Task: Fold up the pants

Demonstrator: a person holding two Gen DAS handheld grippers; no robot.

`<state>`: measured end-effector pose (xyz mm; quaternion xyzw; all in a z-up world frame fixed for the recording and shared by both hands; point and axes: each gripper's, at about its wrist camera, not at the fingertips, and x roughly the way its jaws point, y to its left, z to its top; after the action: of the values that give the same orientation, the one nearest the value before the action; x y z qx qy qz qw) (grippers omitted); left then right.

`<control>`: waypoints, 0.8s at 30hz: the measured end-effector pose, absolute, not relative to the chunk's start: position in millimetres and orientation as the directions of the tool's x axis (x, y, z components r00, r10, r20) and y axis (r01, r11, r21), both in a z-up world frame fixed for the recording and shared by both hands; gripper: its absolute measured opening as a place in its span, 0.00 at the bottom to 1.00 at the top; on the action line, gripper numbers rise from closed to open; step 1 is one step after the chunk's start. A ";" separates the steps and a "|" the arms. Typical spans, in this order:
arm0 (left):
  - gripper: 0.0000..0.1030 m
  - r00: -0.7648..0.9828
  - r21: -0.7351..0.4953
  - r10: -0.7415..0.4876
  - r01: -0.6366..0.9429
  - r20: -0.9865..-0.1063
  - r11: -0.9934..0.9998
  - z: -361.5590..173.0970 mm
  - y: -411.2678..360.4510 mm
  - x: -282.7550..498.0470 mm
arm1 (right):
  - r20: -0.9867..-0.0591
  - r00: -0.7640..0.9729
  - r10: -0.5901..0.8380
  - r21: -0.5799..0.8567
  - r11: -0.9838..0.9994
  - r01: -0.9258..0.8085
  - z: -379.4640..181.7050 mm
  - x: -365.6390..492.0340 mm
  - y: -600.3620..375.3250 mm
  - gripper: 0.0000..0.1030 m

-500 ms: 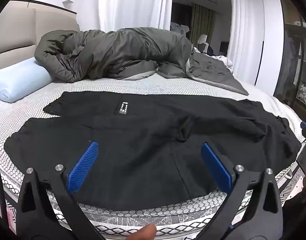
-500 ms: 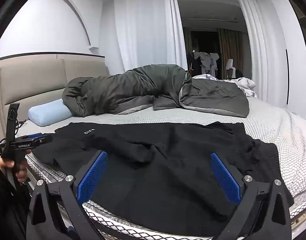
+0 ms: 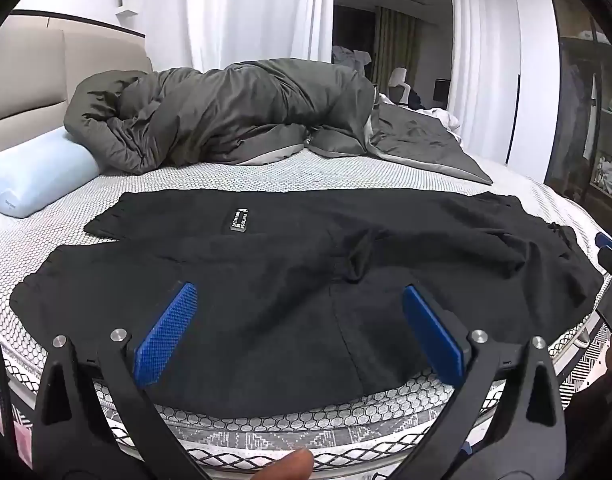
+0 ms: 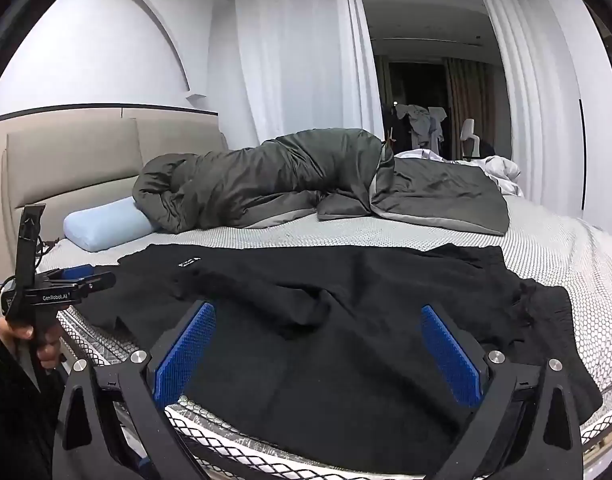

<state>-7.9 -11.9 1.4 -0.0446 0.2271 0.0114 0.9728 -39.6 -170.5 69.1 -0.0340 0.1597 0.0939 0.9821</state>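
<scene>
Room: we see a bedroom with white curtains (image 4: 297, 80), a beige padded headboard (image 4: 73, 160) and a bed (image 3: 265, 172) with a honeycomb-patterned mattress cover.
Far side of bed: we note a bunched grey duvet (image 3: 233, 116) and a pale blue pillow (image 3: 29, 176) beside it, near the headboard.
Pants: we find the black pants (image 3: 289, 280) spread flat across the near part of the bed, reaching close to the front edge.
Pants, look: we see matte black fabric, mostly smooth, with a seam running toward us and a small ridge of creases near the middle; the end at the right is rumpled.
Pants, legs: we see the two legs split at the left end, with a strip of mattress showing between them.
Label: we spot a small black label (image 3: 238, 220) with white print on the far leg; the print is too small to read.
Left tool (image 3: 301, 332): we see it hovering above the near edge of the pants, blue pads (image 3: 165, 336) spread wide, nothing between them.
Right tool (image 4: 318, 352): we see it likewise over the pants, pads wide apart and empty.
Hand: we see a hand (image 4: 29, 336) on the left tool's handle in the right wrist view.
</scene>
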 end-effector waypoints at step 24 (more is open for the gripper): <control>0.99 0.890 -0.091 -0.003 -0.043 -0.455 0.995 1.0 -14.3 -4.7 | -0.377 0.923 0.072 -0.057 0.993 -0.101 58.7 -19.0 -174.9 1.00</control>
<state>-4.7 -14.3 1.0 -0.0494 0.2339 0.0102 0.9709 -19.0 -174.9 58.7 -0.0375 0.1907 0.0443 0.9799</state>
